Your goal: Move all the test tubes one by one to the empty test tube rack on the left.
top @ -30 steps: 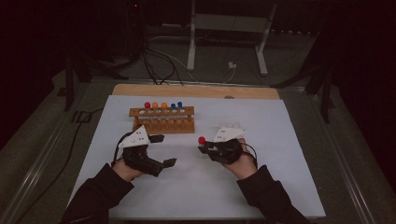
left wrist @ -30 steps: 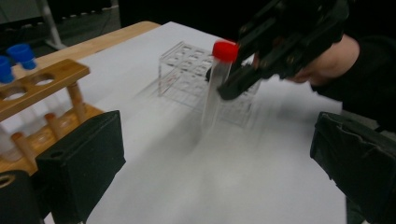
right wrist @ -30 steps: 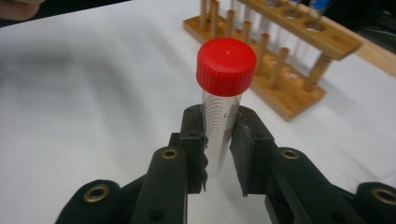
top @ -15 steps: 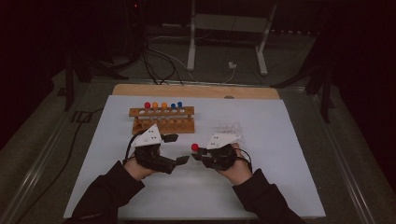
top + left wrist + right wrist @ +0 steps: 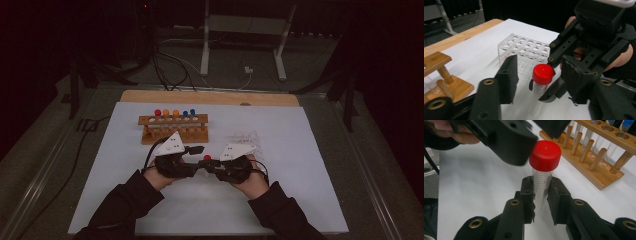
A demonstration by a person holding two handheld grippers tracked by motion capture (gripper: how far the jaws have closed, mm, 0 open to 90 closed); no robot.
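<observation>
A clear tube with a red cap (image 5: pixel 207 157) (image 5: pixel 543 73) (image 5: pixel 545 155) stands upright above the white mat, near its middle. My right gripper (image 5: pixel 210 166) (image 5: pixel 541 183) is shut on the tube's body below the cap. My left gripper (image 5: pixel 198 158) (image 5: pixel 540 63) faces it from the left, its jaws on either side of the red cap. They have just been closing; in the left gripper view a gap still shows on each side of the cap.
A wooden rack (image 5: pixel 172 127) (image 5: pixel 441 75) (image 5: pixel 599 152) with several capped tubes stands behind the left hand. A clear plastic rack (image 5: pixel 242 136) (image 5: pixel 526 50) sits behind the right hand. The white mat (image 5: pixel 300 165) covers the table; a wooden board (image 5: pixel 210 96) lies along its far edge.
The left hand has moved right to meet the right gripper, and its jaws have narrowed around the red cap. The right hand shifted slightly left earlier, still holding the tube.
</observation>
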